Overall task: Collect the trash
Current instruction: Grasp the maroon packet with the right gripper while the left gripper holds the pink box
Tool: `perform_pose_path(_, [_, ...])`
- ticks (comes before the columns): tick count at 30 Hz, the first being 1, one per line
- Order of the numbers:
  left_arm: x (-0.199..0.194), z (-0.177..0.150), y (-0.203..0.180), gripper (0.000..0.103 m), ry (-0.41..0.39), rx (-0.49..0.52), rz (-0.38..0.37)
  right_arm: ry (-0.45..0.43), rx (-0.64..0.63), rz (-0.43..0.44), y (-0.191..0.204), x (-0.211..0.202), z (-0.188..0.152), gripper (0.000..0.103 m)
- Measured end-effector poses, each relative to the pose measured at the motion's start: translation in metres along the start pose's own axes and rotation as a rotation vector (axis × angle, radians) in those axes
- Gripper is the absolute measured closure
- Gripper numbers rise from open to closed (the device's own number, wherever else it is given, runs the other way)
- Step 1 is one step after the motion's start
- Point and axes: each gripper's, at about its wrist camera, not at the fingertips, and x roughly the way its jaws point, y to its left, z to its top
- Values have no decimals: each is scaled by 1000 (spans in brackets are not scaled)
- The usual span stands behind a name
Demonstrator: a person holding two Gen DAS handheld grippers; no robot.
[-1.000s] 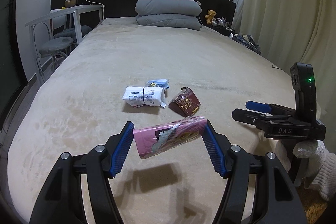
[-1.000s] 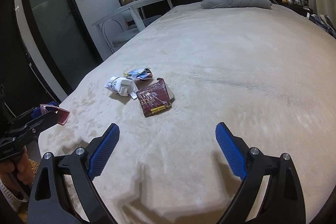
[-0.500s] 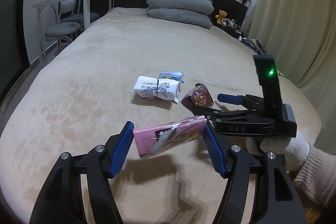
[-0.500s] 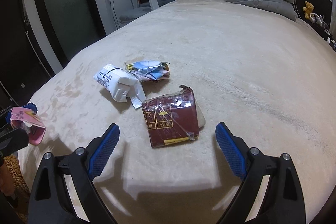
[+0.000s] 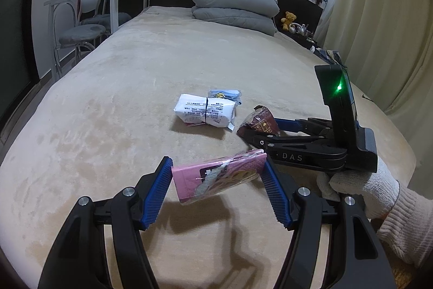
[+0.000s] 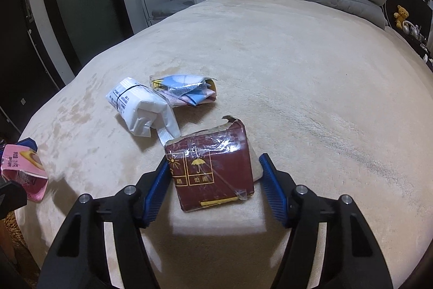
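My left gripper (image 5: 217,182) is shut on a pink snack packet (image 5: 219,175) and holds it above the bed's near edge; the packet also shows in the right wrist view (image 6: 23,169). My right gripper (image 6: 213,186) is open, its jaws straddling a dark red wrapped box (image 6: 213,167) that lies on the beige bed (image 6: 297,72). The box (image 5: 261,121) and right gripper (image 5: 266,127) also show in the left wrist view. A white wrapped bundle (image 6: 138,106) and a crumpled blue wrapper (image 6: 186,90) lie just beyond the box.
Grey folded pillows (image 5: 235,10) lie at the head of the bed against a dark headboard. A white desk with chairs (image 5: 89,15) stands to the left. Curtains (image 5: 384,18) hang on the right. A dark door (image 6: 67,4) stands left of the bed.
My right gripper moved forward to the dark red box, and its jaws now straddle it. My left gripper still holds the pink packet and shifted slightly.
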Motion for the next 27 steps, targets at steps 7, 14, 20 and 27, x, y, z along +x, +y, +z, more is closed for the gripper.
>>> perform_pose_path(7, [-2, 1, -1, 38, -15, 0, 4, -34, 1, -1, 5, -23, -4, 38])
perform_pose_path(14, [-8, 1, -2, 38, -37, 12, 1, -37, 5, -29, 9, -48, -19, 38])
perform_pose_path(20, [-16, 0, -5, 38, -57, 14, -10, -69, 45, -34, 11, -82, -35, 38])
perform_pose_path(27, [-23, -8, -12, 38, -57, 44, -21, -136, 55, -33, 14, -129, -53, 38])
